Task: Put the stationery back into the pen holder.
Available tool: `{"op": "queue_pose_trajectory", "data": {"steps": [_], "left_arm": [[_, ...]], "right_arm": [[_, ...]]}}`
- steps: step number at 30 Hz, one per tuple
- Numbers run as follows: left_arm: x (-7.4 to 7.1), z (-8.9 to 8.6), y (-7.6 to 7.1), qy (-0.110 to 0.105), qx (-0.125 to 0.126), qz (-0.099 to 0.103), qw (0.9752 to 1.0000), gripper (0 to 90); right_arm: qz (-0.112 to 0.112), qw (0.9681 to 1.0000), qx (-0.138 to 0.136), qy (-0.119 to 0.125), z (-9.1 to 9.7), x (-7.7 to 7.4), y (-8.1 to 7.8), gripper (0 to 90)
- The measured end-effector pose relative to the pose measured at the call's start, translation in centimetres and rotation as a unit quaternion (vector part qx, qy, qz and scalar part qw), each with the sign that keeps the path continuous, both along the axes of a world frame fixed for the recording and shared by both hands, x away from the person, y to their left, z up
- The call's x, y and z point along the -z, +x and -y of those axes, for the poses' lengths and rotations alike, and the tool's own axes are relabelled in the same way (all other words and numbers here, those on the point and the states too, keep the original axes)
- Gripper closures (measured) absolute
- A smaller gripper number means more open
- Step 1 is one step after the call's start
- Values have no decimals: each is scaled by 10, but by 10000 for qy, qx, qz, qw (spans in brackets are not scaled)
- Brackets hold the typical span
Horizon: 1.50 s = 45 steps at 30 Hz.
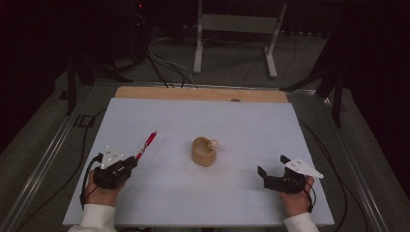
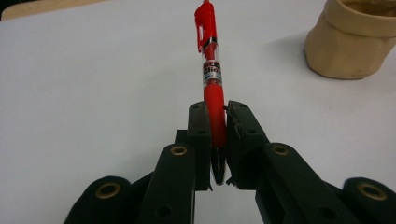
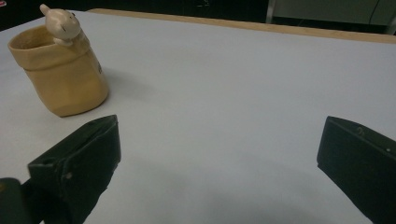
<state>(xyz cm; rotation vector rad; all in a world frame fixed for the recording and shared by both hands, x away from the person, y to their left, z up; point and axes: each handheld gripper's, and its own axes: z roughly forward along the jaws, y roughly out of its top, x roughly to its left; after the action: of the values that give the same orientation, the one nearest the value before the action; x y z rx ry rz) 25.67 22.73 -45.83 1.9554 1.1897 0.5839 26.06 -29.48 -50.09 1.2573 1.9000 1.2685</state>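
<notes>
Both grippers sit near the table's (image 1: pixel 159 116) front edge, bare surface between them. Left gripper (image 2: pixel 218 140) pinches a red pen (image 2: pixel 212 88) by its grip, cap end pointing toward one o'clock. Right gripper (image 3: pixel 217 154) gapes wide. Centred stands a tan sack-shaped cup (image 1: pixel 203 152), its rim figurine (image 3: pixel 58 21) hard to identify.

left hand-held gripper (image 1: pixel 137 159): black body, grey three-cornered plate with dark dots on top, black cable trailing
left jaws: black, brass-ringed holes along the links
right hand-held gripper (image 1: pixel 271 164): black, pale grey pointed plate on top, black cable
right jaws: matt black blocks, lightly scuffed
sleeves (image 1: pixel 98 218): white, cuffed at both wrists
</notes>
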Motion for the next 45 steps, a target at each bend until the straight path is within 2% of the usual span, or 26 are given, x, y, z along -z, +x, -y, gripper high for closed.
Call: {"op": "queue_pose_trajectory", "data": {"steps": [9,20,25,31,45], "left_arm": [[-10,3,4,55,377,113,9992,814],[-19,7,9,14,591,194,9981,814],[-24,9,12,-130,802,177,9965,814],[-29,13,15,-196,986,197,9947,814],[-37,32,22,-92,1304,187,9912,814]], "right_arm": [[3,10000,7,16,0,0,0,1],[-11,10000,4,41,1,0,0,0],[-23,10000,-12,34,0,0,0,0],[-25,10000,-18,38,0,0,0,1],[-56,10000,-29,55,1,1,1,1]]}}
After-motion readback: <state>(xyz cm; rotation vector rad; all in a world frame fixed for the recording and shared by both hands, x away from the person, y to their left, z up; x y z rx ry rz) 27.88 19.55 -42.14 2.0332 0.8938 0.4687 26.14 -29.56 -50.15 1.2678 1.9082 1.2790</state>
